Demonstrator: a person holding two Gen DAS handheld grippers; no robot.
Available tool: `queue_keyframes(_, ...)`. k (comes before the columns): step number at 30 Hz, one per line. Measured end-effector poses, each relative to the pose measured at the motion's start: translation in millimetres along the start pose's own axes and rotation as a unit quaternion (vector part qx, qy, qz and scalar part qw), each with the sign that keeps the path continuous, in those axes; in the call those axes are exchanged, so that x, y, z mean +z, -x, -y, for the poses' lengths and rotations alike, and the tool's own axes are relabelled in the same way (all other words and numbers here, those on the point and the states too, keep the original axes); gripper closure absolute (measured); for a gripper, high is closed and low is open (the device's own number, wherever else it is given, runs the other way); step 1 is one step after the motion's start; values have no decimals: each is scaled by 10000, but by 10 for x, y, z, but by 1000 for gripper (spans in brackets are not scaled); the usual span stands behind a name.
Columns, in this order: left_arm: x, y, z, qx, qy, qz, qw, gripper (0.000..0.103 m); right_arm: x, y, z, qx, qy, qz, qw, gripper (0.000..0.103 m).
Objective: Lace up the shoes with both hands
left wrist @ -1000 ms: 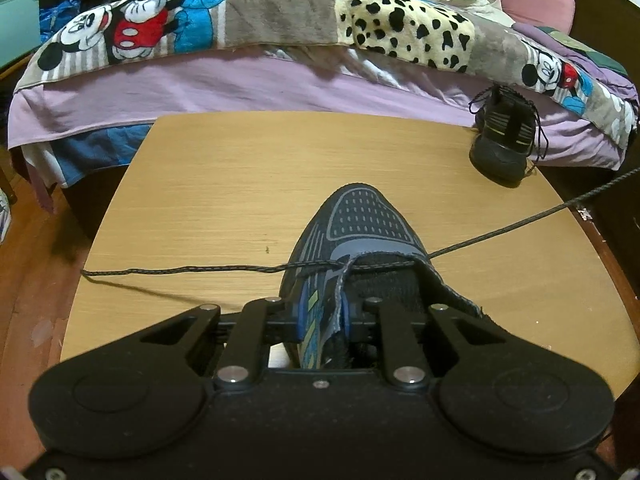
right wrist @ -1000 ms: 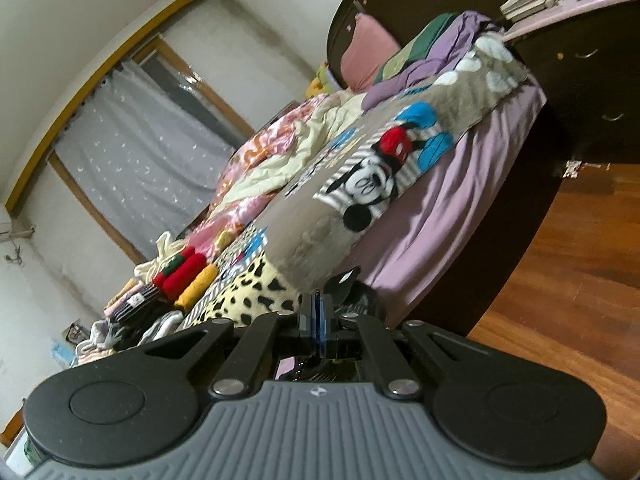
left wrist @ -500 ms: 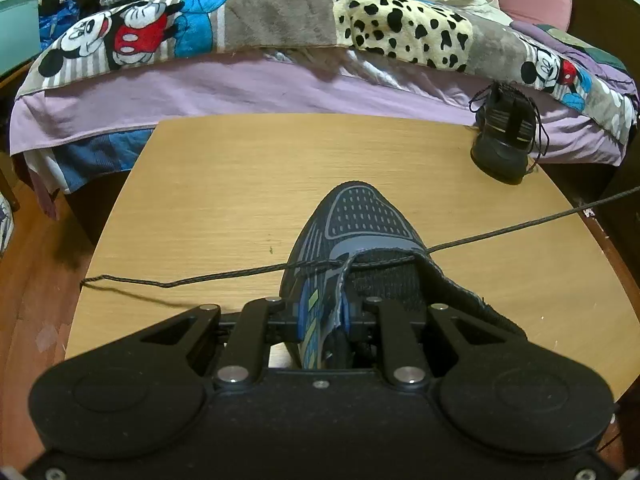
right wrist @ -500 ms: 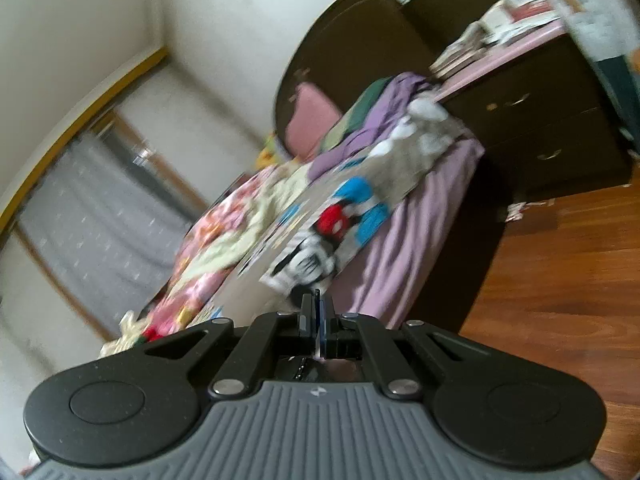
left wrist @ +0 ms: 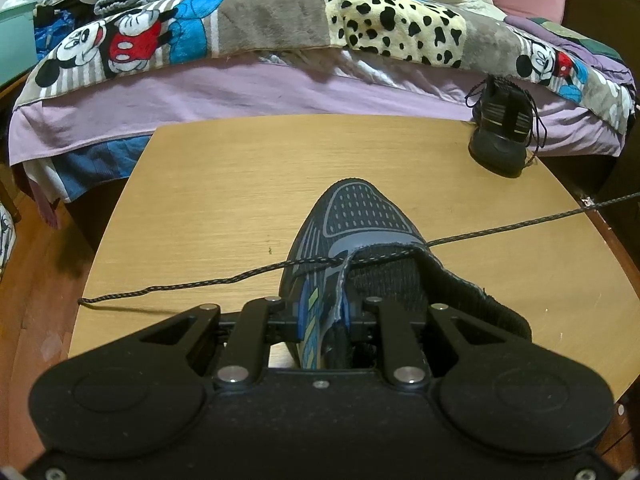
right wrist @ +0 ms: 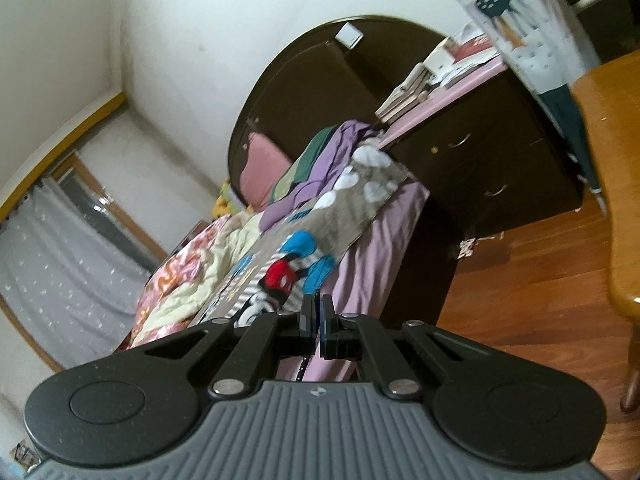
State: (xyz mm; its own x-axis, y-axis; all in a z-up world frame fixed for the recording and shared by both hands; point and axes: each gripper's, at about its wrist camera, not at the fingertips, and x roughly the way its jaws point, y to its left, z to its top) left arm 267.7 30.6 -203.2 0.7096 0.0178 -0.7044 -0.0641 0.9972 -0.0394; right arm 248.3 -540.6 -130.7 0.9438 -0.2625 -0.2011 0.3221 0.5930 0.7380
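A dark blue mesh shoe [left wrist: 360, 216] lies toe-away on the wooden table [left wrist: 208, 200]. My left gripper [left wrist: 324, 314] is shut on the shoe's left eyelet flap near the tongue. A dark speckled lace [left wrist: 500, 228] crosses the front eyelets. Its left tail rests on the table, and its right part runs taut off the right edge of the view. In the right wrist view my right gripper [right wrist: 317, 312] is shut, and a short piece of the lace [right wrist: 303, 364] shows just behind the pads. It points away from the table toward the bed.
A second black shoe [left wrist: 500, 136] stands at the table's far right corner against the bed [left wrist: 240, 92]. A dark dresser [right wrist: 480, 168] with books and a wooden seat edge [right wrist: 616, 184] lie to the right of the right gripper, over wood floor.
The right gripper has swung right, its view moving from the curtain and bed toward the headboard and dresser. The lace's left tail now slants up to the shoe. The left gripper kept still.
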Motion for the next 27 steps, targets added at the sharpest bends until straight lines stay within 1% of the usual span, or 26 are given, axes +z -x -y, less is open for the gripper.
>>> queue_keyframes(6,-3,-5,8,8,-12,-5,10000,87,31,42,78,-210,-48,128,9997,99)
queue_keyframes(12,-5,-4,16,17,-26,-11,10000,87,99,118,101,-320,6,424,9986,99)
queue_keyframes(14,-7,-5,24,27,-39,-11,10000,87,134,118,135,-313,-62,425,9986,99)
queue_keyframes(17,1,-8,43,-23,-82,-41,10000,86,95,73,124,-219,-91,274,9993,99)
queue_keyframes(20,22,19,-6,-167,66,-86,9998,77,23,16,37,-43,20,75,10000,99)
queue_keyframes(21,29,47,-46,-269,206,-101,9994,72,-10,-1,-23,46,113,4,9999,99)
queue_keyframes(24,46,177,-170,-425,450,-37,9981,72,-163,-61,-256,321,454,-264,9981,99)
queue_keyframes(26,65,274,-275,-519,599,42,9968,69,-347,-108,-460,555,704,-506,9947,99)
queue_keyframes(27,70,314,-342,-587,737,91,9955,64,-445,-132,-566,676,833,-637,9922,99)
